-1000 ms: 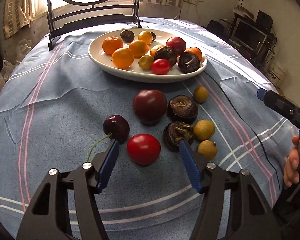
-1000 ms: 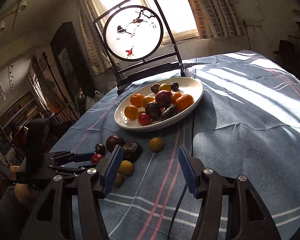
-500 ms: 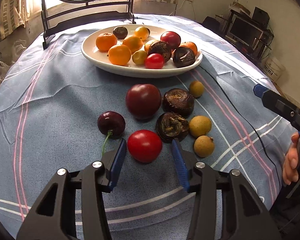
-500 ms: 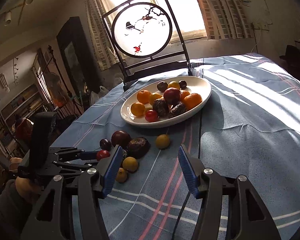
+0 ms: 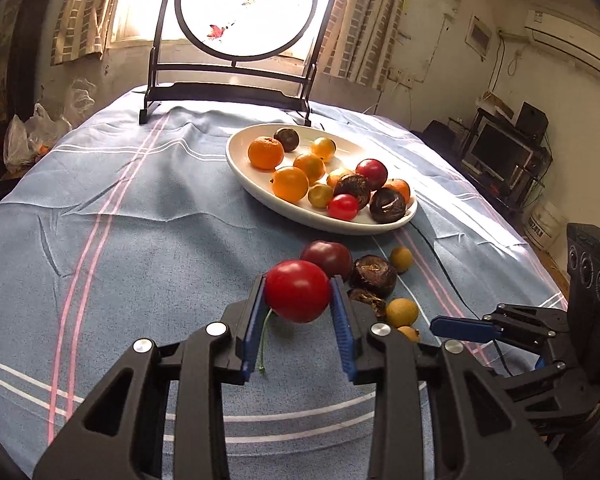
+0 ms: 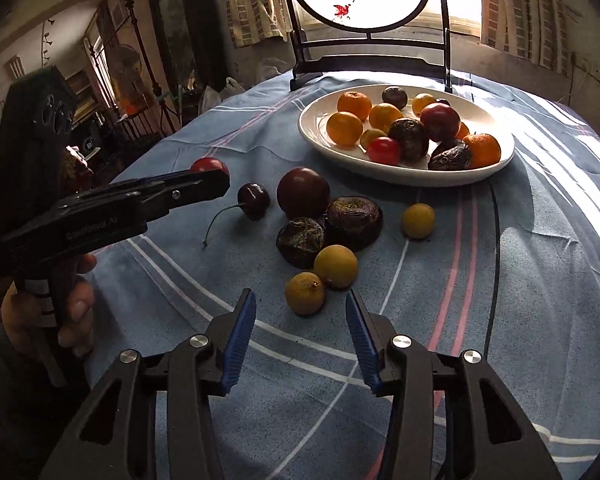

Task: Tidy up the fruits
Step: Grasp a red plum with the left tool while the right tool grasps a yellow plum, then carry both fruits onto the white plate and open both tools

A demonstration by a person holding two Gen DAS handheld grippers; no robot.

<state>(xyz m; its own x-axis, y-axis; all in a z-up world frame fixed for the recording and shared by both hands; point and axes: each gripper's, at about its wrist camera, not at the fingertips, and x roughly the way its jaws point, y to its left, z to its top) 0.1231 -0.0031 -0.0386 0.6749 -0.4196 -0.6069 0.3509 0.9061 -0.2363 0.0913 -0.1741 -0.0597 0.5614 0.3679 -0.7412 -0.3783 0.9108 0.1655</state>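
the left gripper point(image 5: 299, 292) is clamped on a red tomato point(image 5: 297, 290), held above the blue tablecloth point(image 5: 140, 216). the right gripper point(image 6: 301, 336) hangs wide apart, holding nothing, near a longan point(image 6: 305, 293).

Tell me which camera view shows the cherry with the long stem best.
The right wrist view shows it best: the dark cherry lies whole on the tablecloth, its stem curving away. In the left wrist view only a piece of green stem is visible; the red tomato held in the left gripper hides the fruit.
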